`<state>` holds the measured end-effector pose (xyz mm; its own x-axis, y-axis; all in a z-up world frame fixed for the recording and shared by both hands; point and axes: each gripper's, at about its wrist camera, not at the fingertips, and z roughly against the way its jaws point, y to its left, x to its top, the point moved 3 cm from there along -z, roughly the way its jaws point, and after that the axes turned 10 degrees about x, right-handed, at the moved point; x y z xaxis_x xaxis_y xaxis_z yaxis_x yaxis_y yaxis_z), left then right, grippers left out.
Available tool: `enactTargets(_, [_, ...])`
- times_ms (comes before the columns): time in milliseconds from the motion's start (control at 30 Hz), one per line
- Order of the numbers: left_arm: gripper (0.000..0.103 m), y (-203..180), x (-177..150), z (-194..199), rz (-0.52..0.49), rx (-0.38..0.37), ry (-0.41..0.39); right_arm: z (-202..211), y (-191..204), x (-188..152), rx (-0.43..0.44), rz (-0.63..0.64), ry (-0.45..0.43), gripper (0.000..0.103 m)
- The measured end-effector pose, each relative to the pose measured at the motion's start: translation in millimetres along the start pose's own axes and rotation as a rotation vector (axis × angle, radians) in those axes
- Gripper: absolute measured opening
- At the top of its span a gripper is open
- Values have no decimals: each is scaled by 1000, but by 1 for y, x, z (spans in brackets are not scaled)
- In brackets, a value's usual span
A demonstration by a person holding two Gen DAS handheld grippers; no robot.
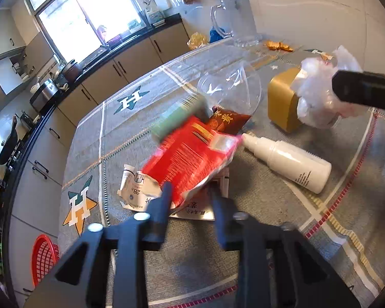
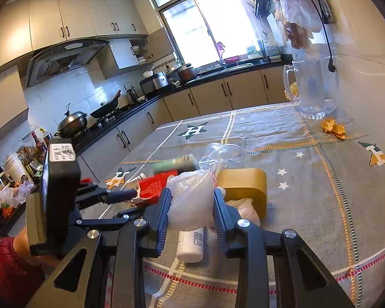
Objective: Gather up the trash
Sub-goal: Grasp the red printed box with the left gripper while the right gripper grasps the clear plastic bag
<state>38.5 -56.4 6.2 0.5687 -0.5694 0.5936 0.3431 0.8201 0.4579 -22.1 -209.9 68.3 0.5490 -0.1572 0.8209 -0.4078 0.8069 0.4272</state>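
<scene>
My left gripper (image 1: 190, 192) is shut on a red snack wrapper (image 1: 190, 154), lifted and blurred above the table; it also shows in the right wrist view (image 2: 154, 184). My right gripper (image 2: 192, 195) is shut on a white plastic bag (image 2: 192, 200), held above the table; the bag also shows at the right of the left wrist view (image 1: 318, 95). On the grey tablecloth (image 1: 282, 218) lie a crumpled white packet (image 1: 133, 184), a dark red packet (image 1: 228, 120), a white bottle (image 1: 287, 161), a green tube (image 1: 177, 118) and a clear plastic cup (image 1: 231, 87).
A gold box (image 1: 282, 100) stands on the table beside the bag. A glass pitcher (image 2: 310, 87) and orange peel (image 2: 333, 128) sit at the far edge. A red basket (image 1: 43, 256) stands on the floor at left. Kitchen counters (image 2: 218, 77) run behind.
</scene>
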Motion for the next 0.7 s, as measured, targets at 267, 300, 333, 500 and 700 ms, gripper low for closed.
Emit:
enactTargets(267, [3,16,-7,12,125,-19,-25,-1,-1,0,-3,7,0,35])
enactTargets(300, [3,19,-8,15,144,-30,-29,-1,-2,0,-2,7,0,35])
enactTargets(333, [3,22,-10,20,164,-39,-36,-2,-2,0,-1,7,1,35])
enactTargets(500, [3,34,-20,39,247,-82,-60,-2,0,-2,6,17,2,35])
enactTargets(700, [2,50,-35,57,346,-118,-83,-1,7,-3,31,42,-2,35])
